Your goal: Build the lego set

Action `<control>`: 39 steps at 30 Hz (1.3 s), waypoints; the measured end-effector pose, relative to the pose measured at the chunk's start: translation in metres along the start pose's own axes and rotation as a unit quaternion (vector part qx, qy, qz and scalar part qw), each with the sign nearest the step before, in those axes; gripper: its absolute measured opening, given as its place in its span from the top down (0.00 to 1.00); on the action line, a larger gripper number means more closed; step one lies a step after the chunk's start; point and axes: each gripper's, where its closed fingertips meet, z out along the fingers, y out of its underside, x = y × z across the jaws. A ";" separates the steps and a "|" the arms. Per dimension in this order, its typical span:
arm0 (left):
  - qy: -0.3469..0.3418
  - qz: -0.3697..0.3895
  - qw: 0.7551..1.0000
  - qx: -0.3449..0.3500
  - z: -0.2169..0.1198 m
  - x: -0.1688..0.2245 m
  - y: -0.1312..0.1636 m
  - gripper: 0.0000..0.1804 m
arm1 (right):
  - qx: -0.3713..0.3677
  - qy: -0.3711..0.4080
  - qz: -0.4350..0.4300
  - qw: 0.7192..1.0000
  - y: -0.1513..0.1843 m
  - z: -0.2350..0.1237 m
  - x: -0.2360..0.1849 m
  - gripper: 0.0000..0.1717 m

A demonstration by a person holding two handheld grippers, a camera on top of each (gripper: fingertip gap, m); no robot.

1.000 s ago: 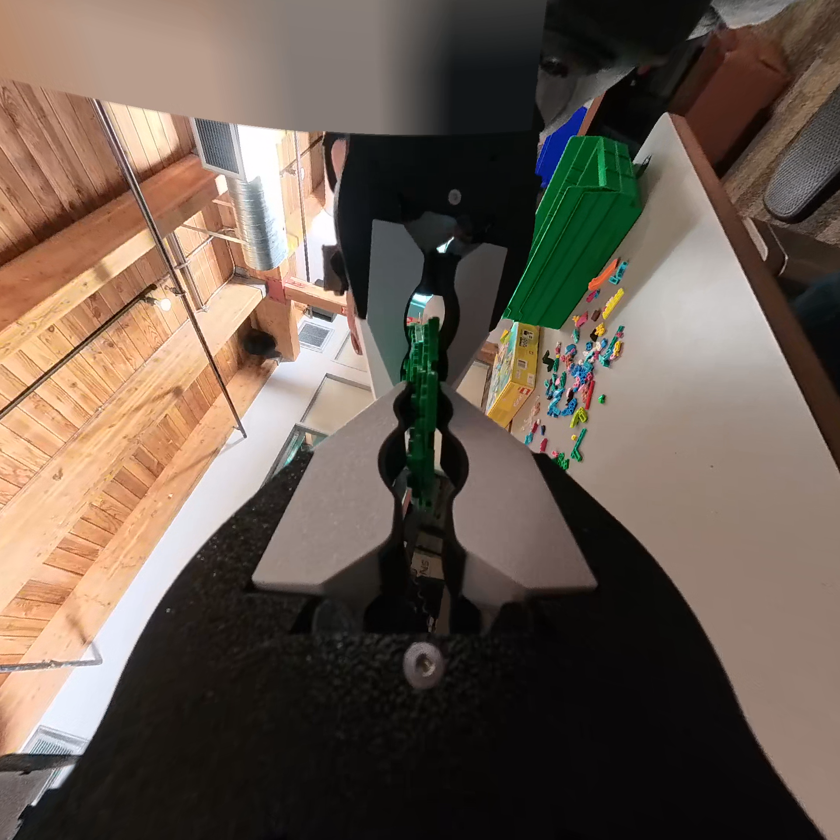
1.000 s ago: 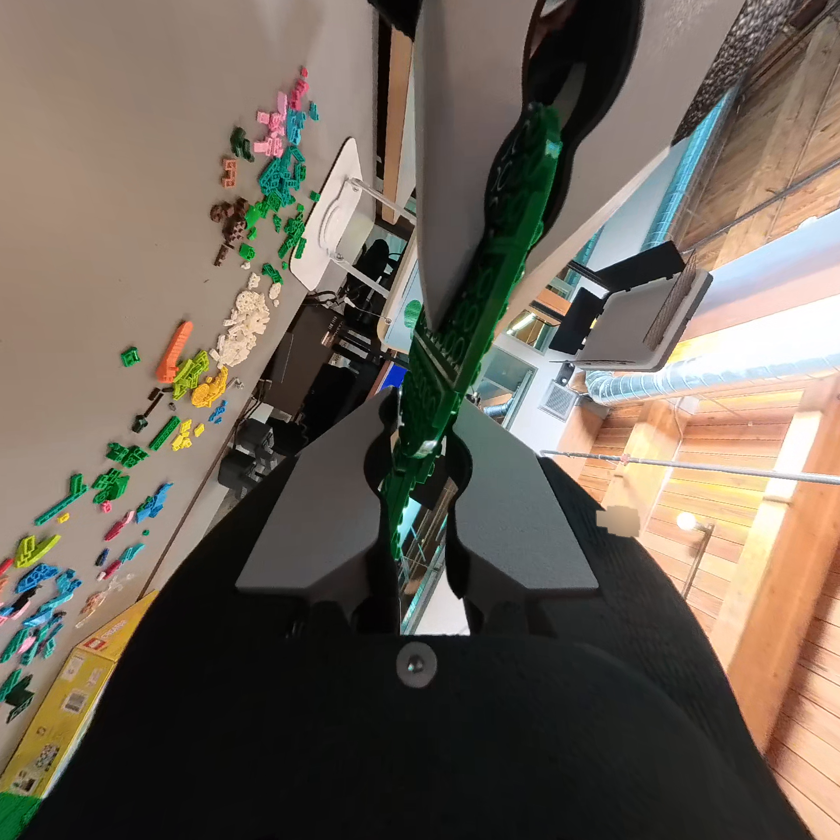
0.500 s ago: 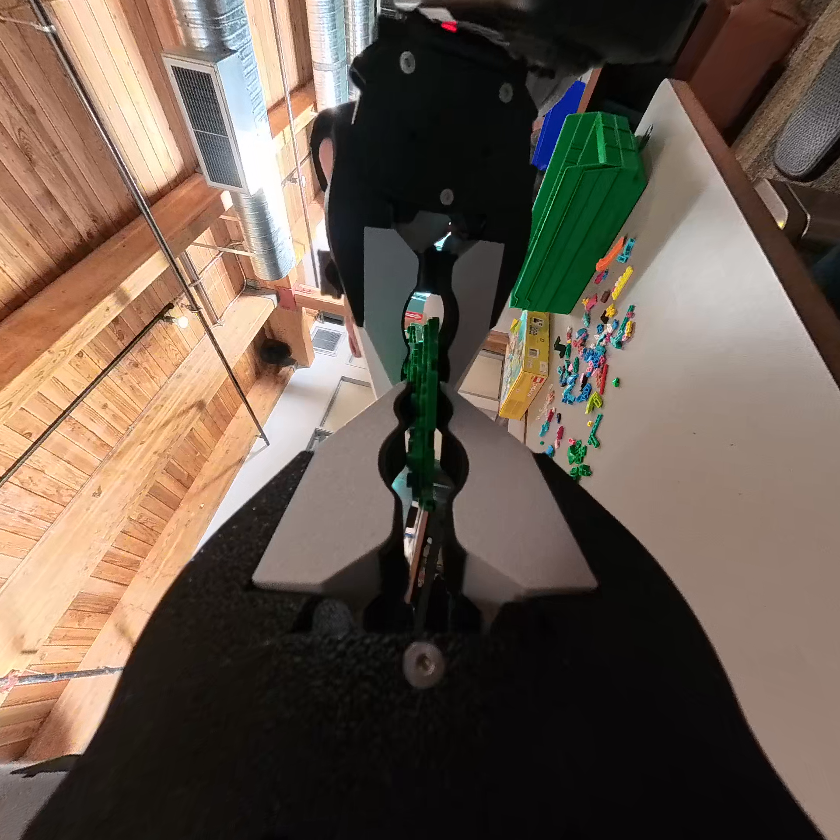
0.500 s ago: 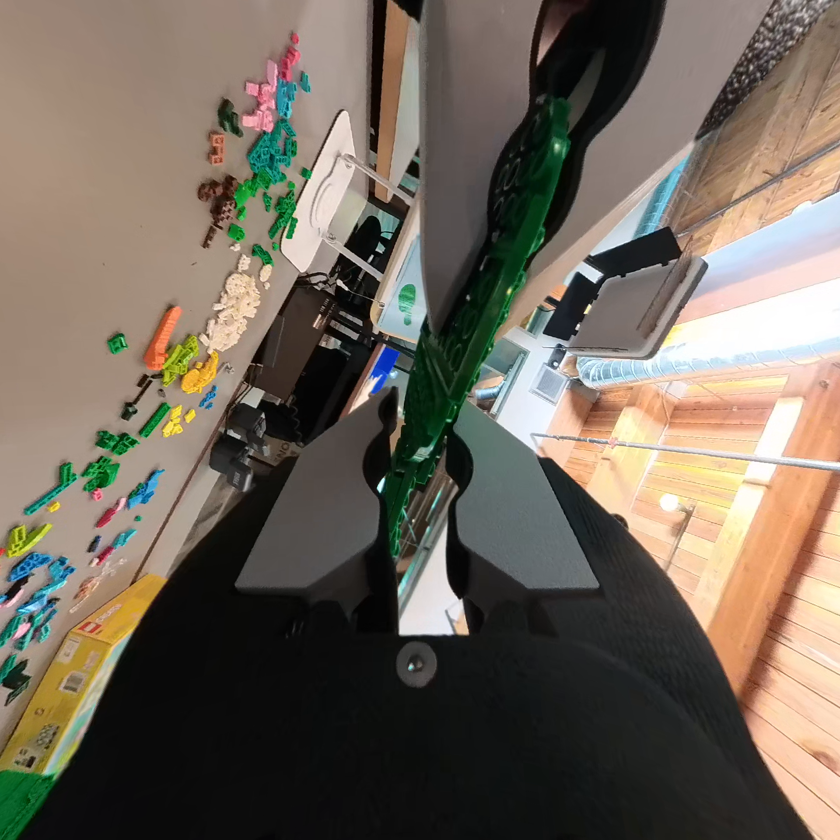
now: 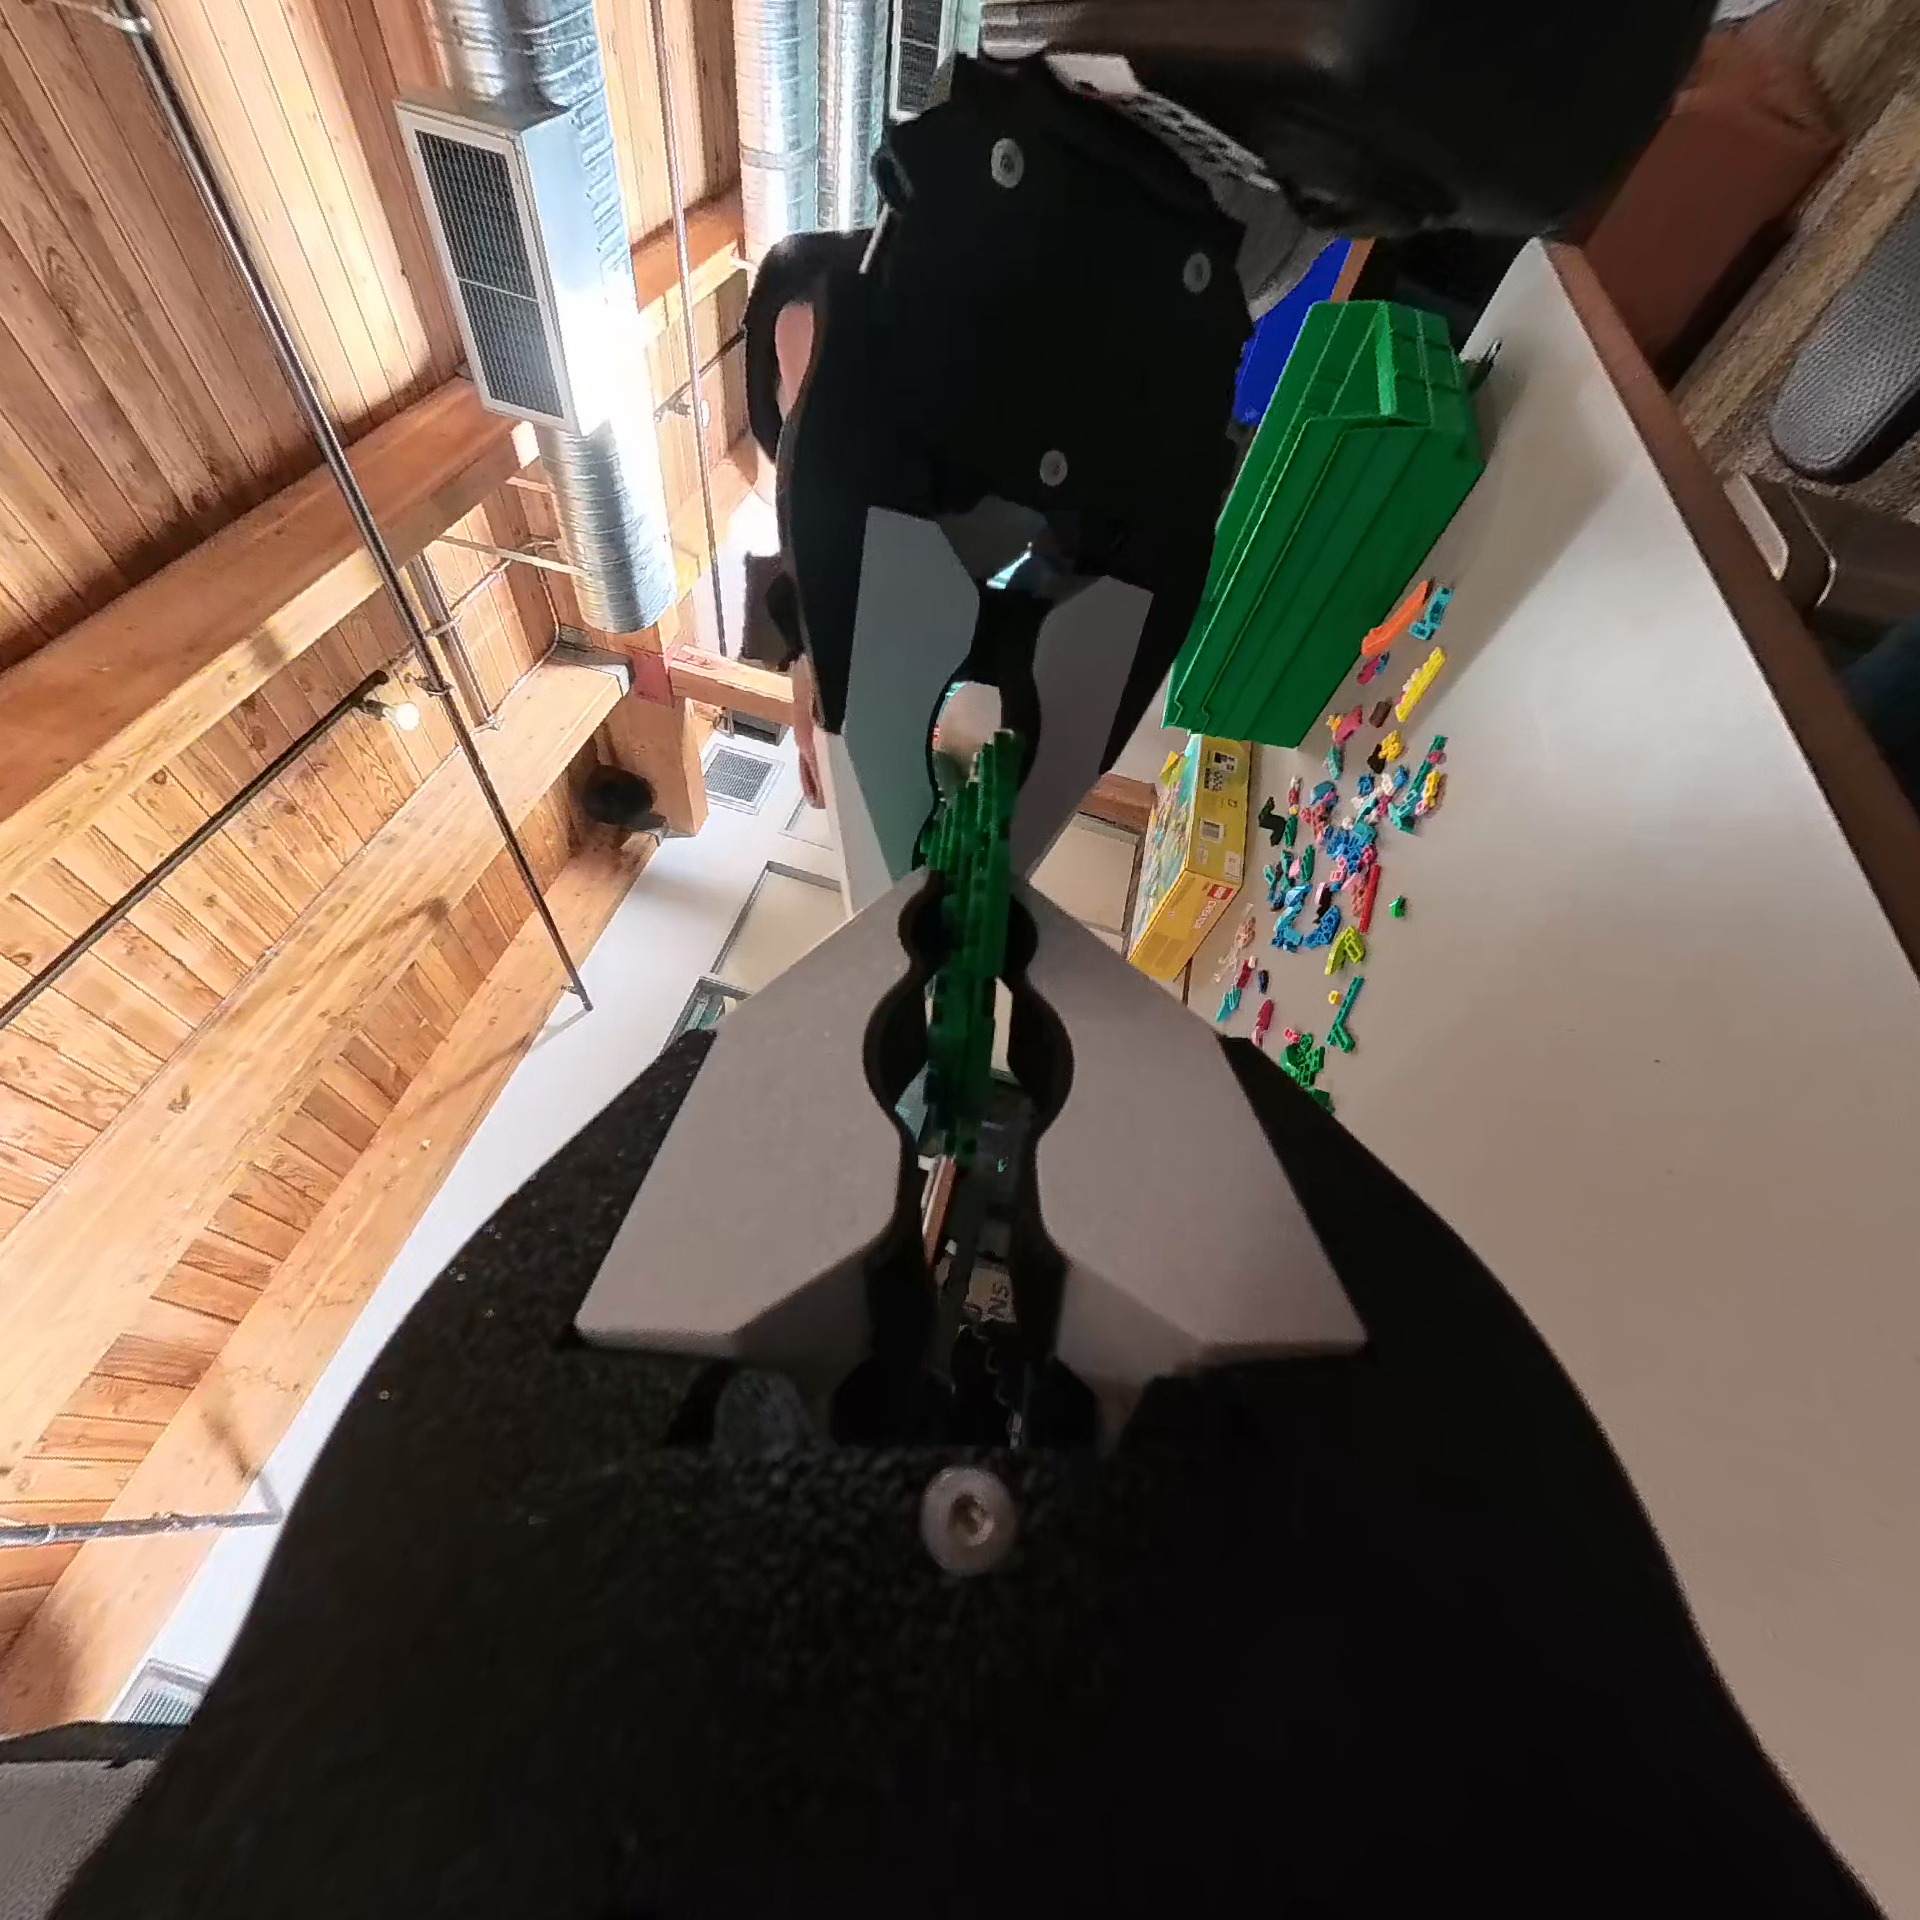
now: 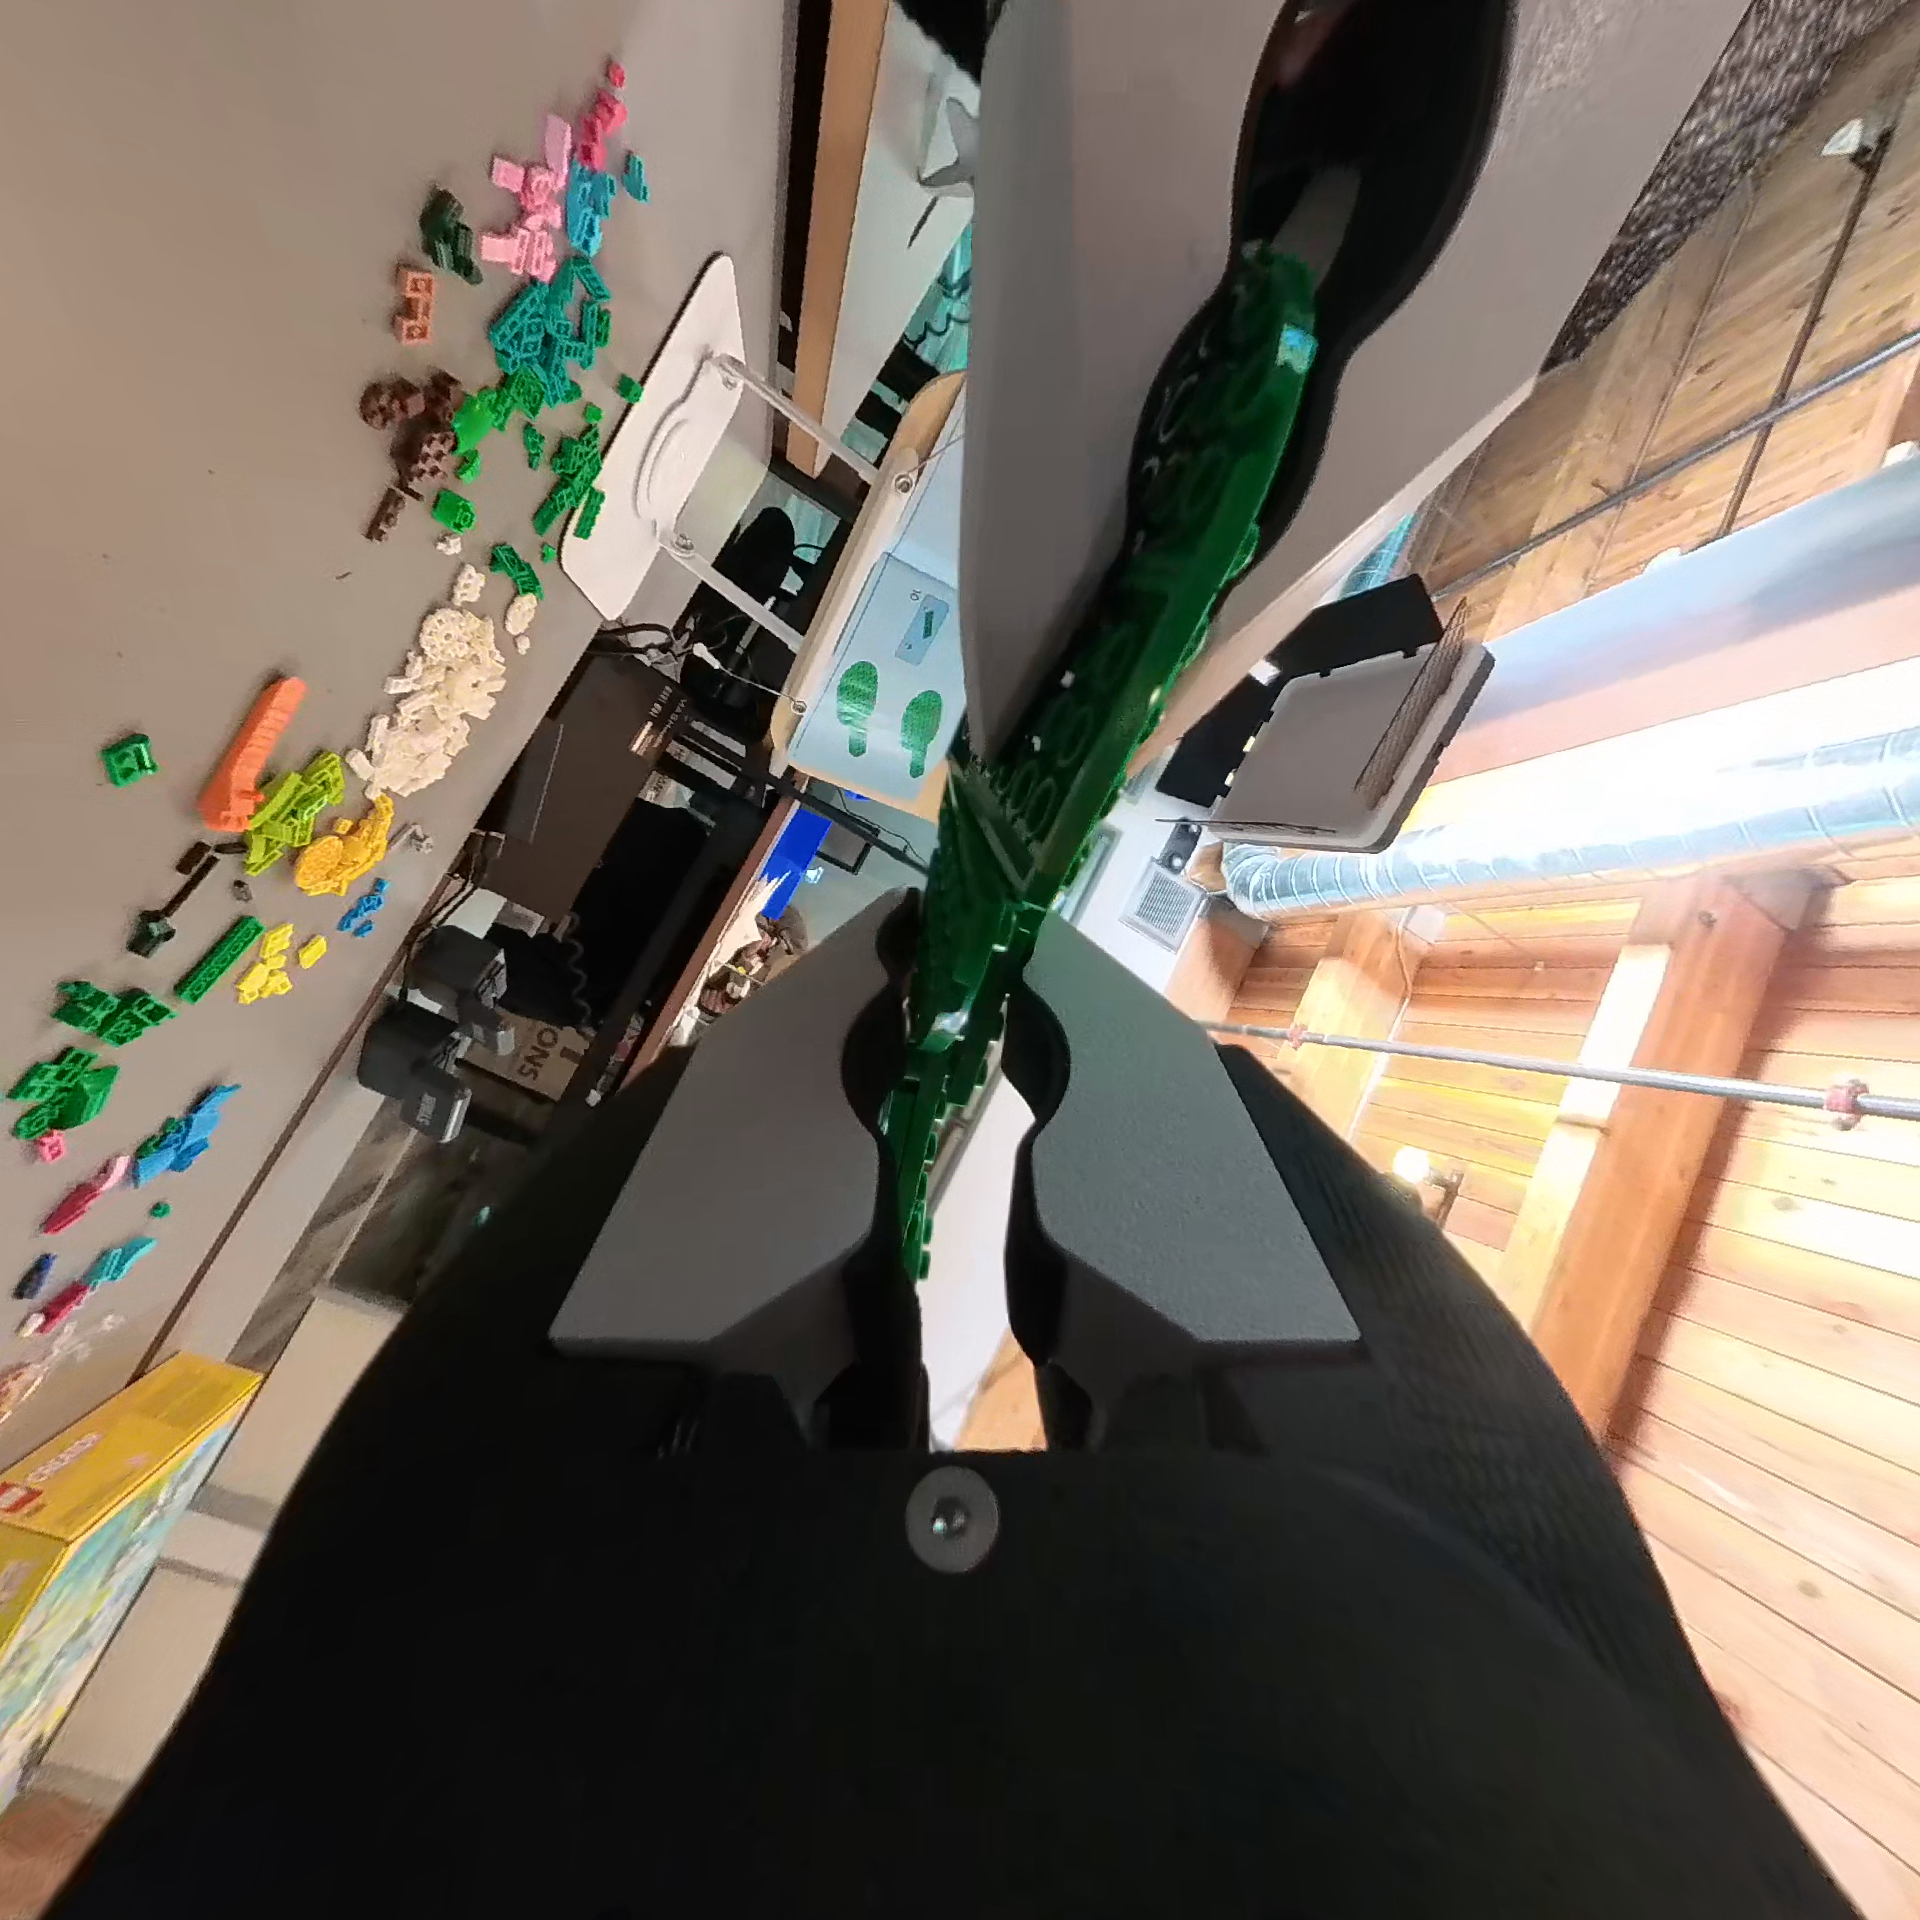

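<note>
1. The left gripper (image 5: 971, 914) is clamped on a flat green brick build (image 5: 971, 935), which runs edge-on between its 2 fingers; that grip has stayed the same over the last second.
2. The right gripper (image 6: 971, 925) faces it from the opposite end. Its fingertips (image 6: 894, 935) close on the same green build, while deeper in the jaws an open gap shows beside the piece.
3. What has changed is the pose: both grippers have tilted together with the build. The left wrist view now takes in more of the ceiling ducts, and more of the right gripper's black body.
4. The green build is held in the air between the 2 grippers, clear of the white table (image 5: 1610, 1039).
5. On the table lie scattered coloured loose bricks (image 5: 1340, 862), a yellow box (image 5: 1195, 862) and stacked green bins (image 5: 1330, 520), all well apart from both grippers.
</note>
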 end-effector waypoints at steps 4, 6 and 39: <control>0.001 0.000 1.000 -0.001 0.001 0.002 0.001 0.97 | -0.003 -0.008 -0.001 1.000 0.001 0.001 -0.002 0.94; 0.002 -0.003 1.000 -0.001 0.002 0.003 0.002 0.97 | -0.003 -0.032 0.028 0.999 0.001 0.001 -0.007 0.94; 0.013 -0.043 0.999 -0.003 0.012 0.013 0.007 0.96 | 0.007 -0.247 0.263 0.932 -0.013 -0.005 -0.036 0.96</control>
